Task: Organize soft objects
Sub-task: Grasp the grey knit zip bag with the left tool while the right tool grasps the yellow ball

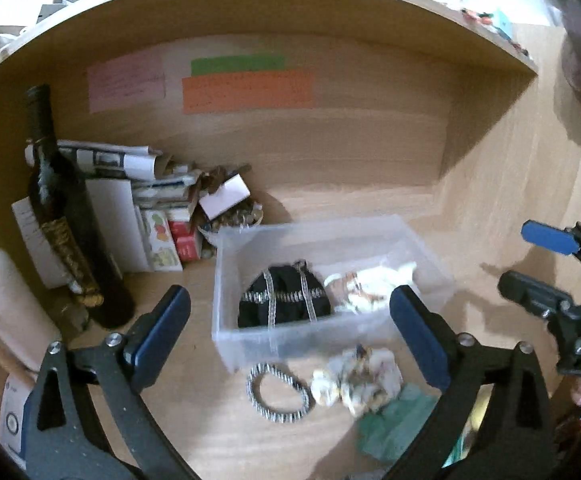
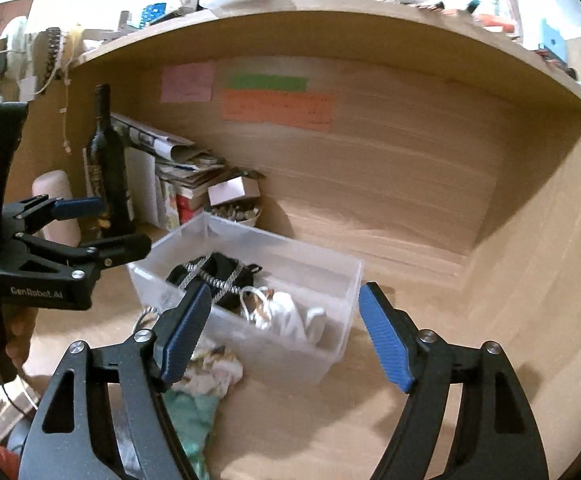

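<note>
A clear plastic bin point(image 1: 226, 264) point(image 2: 350, 280) stands on the wooden desk. In it lie a black cloth with silver trim point(image 1: 286, 300) point(image 2: 218, 272) and a white patterned cloth point(image 1: 370, 284) point(image 2: 286, 312). In front of the bin lie a silver-black band point(image 1: 278, 394), a crumpled white patterned cloth point(image 1: 358, 380) point(image 2: 214, 368) and a green cloth point(image 1: 398, 424) point(image 2: 190, 412). My left gripper point(image 1: 290, 332) point(image 2: 102, 228) is open and empty above these. My right gripper point(image 2: 286, 332) point(image 1: 530, 260) is open and empty over the bin's near right side.
A dark wine bottle point(image 1: 62, 216) point(image 2: 108, 168) stands at the left beside a pale mug point(image 1: 6, 304), stacked papers and small boxes point(image 1: 162, 208), and a bowl of small bits point(image 1: 234, 220). Coloured notes point(image 1: 246, 88) stick on the back wall under a shelf.
</note>
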`<state>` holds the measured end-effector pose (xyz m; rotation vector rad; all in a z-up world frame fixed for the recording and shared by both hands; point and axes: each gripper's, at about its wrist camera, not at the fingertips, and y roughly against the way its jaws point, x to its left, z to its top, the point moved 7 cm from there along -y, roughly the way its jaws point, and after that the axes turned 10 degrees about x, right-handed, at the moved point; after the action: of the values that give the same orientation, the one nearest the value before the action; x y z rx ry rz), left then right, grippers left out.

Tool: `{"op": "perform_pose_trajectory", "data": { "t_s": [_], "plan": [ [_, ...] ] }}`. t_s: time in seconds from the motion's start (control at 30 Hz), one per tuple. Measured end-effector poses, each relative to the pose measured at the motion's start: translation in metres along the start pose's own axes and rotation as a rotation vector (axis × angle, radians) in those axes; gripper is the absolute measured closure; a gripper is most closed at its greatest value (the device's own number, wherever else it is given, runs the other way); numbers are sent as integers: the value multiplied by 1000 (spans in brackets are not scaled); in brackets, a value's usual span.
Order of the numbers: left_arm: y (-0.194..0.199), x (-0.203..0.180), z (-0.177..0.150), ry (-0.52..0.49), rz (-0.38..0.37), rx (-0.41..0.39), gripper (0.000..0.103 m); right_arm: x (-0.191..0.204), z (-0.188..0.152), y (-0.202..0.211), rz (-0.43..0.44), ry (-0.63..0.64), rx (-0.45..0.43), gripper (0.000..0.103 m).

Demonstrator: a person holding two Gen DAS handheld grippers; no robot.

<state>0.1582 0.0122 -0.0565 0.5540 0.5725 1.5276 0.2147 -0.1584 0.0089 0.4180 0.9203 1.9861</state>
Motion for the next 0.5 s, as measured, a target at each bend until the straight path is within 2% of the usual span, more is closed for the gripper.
{"op": "perform_pose_trajectory", "data": {
  "t_s": [0.13,0.23,0.33,0.5],
  "plan": [
    [2,-11,-24,-23,10,37,1,1,-22,13,4,-12,3,28],
    [-1,-21,-45,-22,-9,76,1,3,-41,18,-5,-21,17,28],
    [-7,-31,-70,-13,-40,139,1,7,-63,15,-10,-27,51,28],
    [-18,-39,-101,9,-48,223,1,7,-89,11,12,-58,111,28]
  ]
}}
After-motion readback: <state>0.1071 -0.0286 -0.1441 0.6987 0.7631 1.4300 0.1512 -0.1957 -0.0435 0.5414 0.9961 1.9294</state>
